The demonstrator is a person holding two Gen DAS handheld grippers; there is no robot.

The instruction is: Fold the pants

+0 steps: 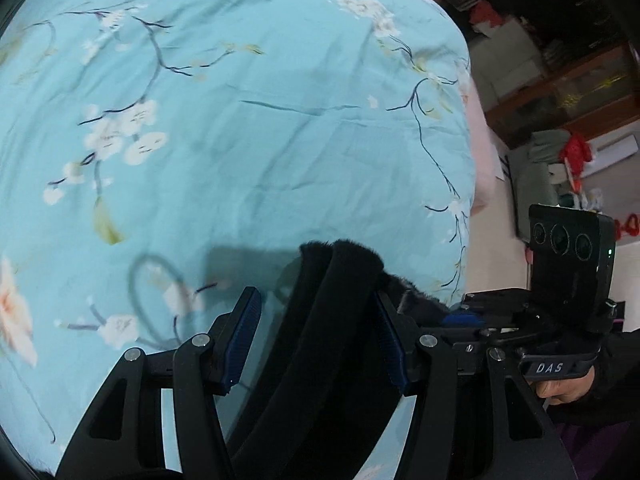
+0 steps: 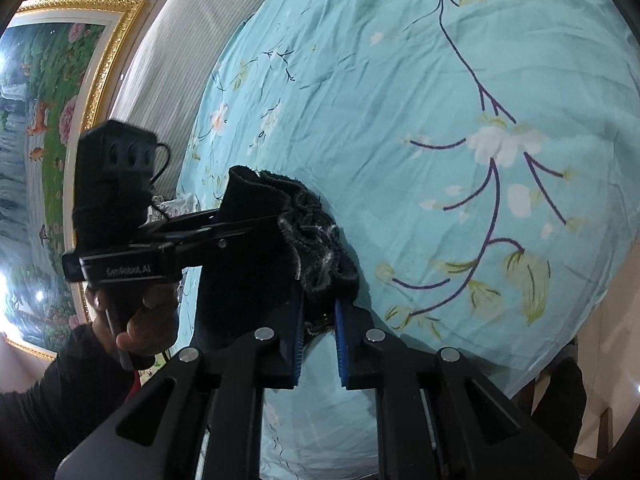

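Currently right gripper (image 2: 318,344) pinches black fleecy pants (image 2: 256,264); left gripper (image 1: 316,340) spread around them, above teal floral bedsheet (image 1: 240,120).

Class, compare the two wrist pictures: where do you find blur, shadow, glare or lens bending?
Left wrist view: the flowered bedsheet is smeared by motion blur, a soft shadow falls beside the black pants, and the edges bulge. Right wrist view: sharper, with glare on the framed painting and the same fisheye curve.
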